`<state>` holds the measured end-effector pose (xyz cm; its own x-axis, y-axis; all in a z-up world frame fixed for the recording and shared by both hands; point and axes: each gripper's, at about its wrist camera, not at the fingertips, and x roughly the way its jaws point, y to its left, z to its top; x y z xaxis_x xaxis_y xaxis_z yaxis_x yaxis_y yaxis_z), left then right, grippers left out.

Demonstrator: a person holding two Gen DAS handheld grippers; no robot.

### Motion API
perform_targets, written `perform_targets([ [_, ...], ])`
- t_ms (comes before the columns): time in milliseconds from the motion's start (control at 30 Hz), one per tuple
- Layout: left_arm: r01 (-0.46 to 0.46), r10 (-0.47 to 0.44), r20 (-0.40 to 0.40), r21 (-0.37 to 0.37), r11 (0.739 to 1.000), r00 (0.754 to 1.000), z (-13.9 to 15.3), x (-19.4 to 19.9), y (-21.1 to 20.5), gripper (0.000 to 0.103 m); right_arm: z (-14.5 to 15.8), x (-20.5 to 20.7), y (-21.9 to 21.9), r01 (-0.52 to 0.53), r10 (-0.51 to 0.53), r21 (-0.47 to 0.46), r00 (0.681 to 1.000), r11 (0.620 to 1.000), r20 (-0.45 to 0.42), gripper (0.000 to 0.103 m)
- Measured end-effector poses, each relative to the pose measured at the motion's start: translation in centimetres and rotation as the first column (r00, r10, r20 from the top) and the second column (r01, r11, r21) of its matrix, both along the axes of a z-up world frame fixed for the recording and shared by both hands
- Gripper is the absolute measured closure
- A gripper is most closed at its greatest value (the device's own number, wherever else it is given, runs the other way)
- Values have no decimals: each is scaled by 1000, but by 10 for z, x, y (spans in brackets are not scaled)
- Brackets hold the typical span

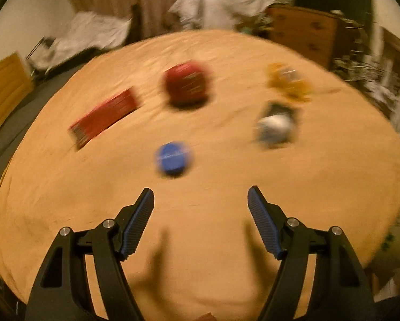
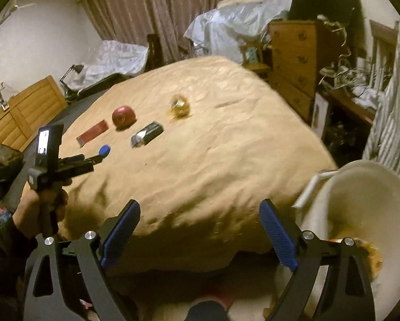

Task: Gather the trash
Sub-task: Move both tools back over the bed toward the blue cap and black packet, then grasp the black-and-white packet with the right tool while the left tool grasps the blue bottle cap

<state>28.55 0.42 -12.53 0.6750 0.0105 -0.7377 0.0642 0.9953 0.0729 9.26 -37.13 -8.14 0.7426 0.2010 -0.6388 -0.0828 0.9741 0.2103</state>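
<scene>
The bed fills the middle of the room under a tan cover, and the trash lies toward its far half: a flat red packet, a round red item, a blue cap, a silver and black wrapper and a crumpled yellow wrapper, all apart from each other. The near half of the cover is bare right up to the edge. The left tongs hang over that bare stretch, spread wide with nothing between them, the blue cap just ahead. The right tongs stand wide apart and hold nothing, above the near edge of the bed. A white bin sits just beside the bed's near right corner. A wooden dresser crowds the far right side.
</scene>
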Motion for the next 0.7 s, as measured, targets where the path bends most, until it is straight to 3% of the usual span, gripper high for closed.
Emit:
perform_targets([
  [167,-55,54,-37,-18,998,998,-15,22,36,33,-26,43,32,-40,42,41,998,998,-52,12],
  [467,-22,21,-40,-22,1000,999,-28,59,36,34,-43,155,112,-113,126,131,987,985,-101,13],
  [567,-15,14,-23,-18,1000,1000,-25,62,36,61,-47,199,141,-121,141,156,983,980,-121,23],
  [633,-27,26,-19,-35,999,999,-26,65,39,67,-50,224,156,-108,131,167,982,980,-134,33],
  [700,-24,23,-18,-48,999,1000,-26,67,40,68,-53,253,170,-92,118,170,981,981,-153,33],
])
